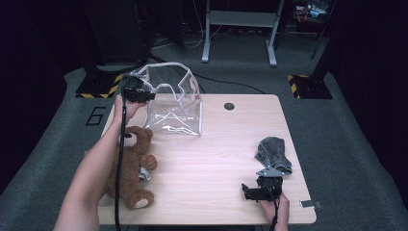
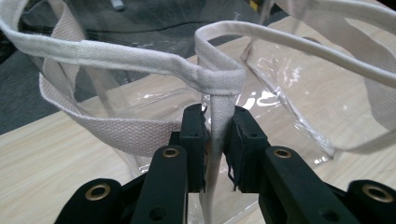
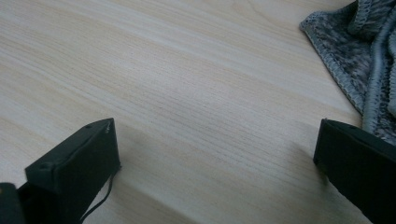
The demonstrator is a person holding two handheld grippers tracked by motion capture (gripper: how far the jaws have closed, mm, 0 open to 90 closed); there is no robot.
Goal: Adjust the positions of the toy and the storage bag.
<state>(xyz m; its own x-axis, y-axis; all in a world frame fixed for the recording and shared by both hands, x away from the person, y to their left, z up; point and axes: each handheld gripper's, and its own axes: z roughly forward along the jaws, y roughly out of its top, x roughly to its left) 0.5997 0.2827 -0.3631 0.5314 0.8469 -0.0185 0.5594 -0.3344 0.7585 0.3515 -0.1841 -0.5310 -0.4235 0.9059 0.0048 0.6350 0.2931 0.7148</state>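
At the table's eleven o'clock corner, the left gripper (image 2: 218,135) pinches the clear bag (image 1: 174,103) by its white corner trim (image 2: 219,79); holding it upright keeps the mouth open. The right gripper (image 3: 215,154) rests wide-jawed near five o'clock.

Bare tabletop (image 1: 216,163) is lying open in front of the clear bag (image 1: 174,103), leaving wide passage. Left of that stretch the teddy bear (image 1: 131,166) is blocking; right of it, the grey cloth (image 1: 274,153) is crowding the edge.

Bright overhead light, dark surroundings; soft, slightly blurred pictures.
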